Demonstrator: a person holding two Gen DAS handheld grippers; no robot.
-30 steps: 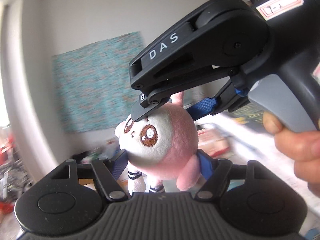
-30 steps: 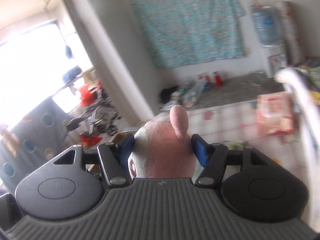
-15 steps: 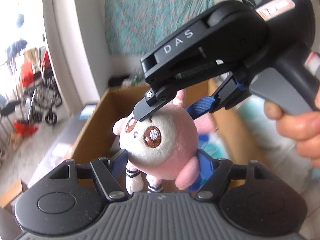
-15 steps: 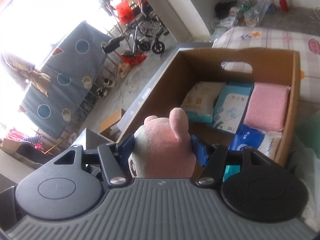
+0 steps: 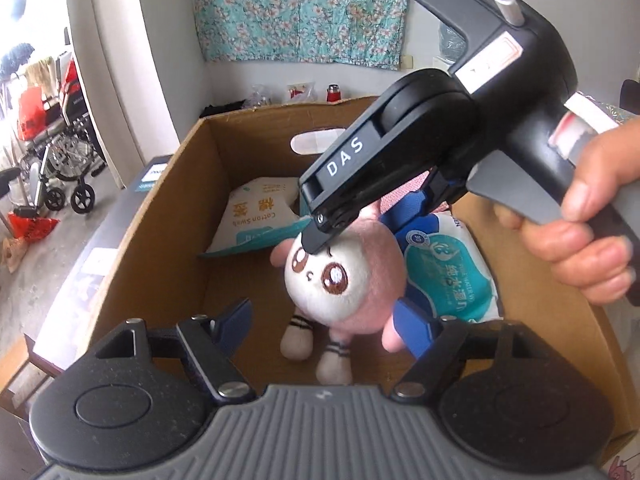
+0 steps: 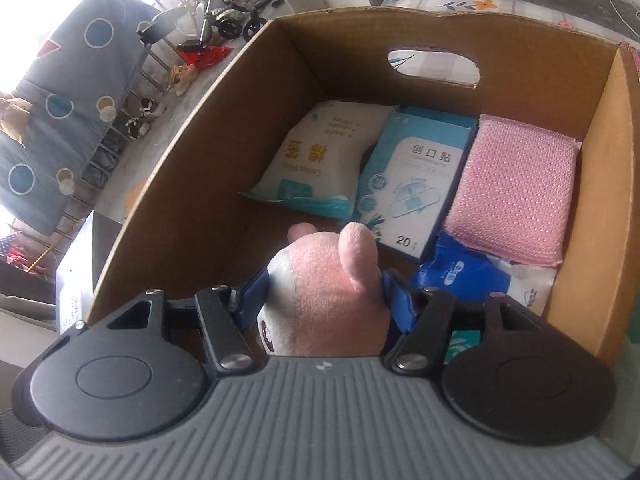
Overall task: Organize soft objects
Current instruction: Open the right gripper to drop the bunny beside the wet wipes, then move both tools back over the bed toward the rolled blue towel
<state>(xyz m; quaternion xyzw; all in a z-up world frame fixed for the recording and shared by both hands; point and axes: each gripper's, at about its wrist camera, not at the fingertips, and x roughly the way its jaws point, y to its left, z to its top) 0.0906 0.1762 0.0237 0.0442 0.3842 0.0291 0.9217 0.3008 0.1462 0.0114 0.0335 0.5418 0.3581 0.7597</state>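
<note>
Both grippers have swung away from the wall view and now tilt down over the open cardboard box (image 6: 608, 184), with the pink plush toy (image 5: 352, 276) carried along and hanging above the box floor. And look at the left gripper (image 5: 324, 320): its jaws are opening, the left finger standing clear of the toy while the right finger looks to brush its pink side, so it is letting go of the handover. The right gripper (image 6: 324, 292) has the job now, its blue pads clamped on either side of the plush head, ears poking up between them in the right wrist view. That head grip makes sense: the legs dangle free, so the toy can go down feet first. Below, the far end is already stocked with a white cotton swab pack (image 6: 316, 160), a light blue plaster box (image 6: 416, 188), a pink sponge cloth (image 6: 516, 188) and a blue-and-white wipes pack (image 5: 444, 268) on the right. By my reading, the bare brown floor on the near left is the spot the toy is headed for.
</note>
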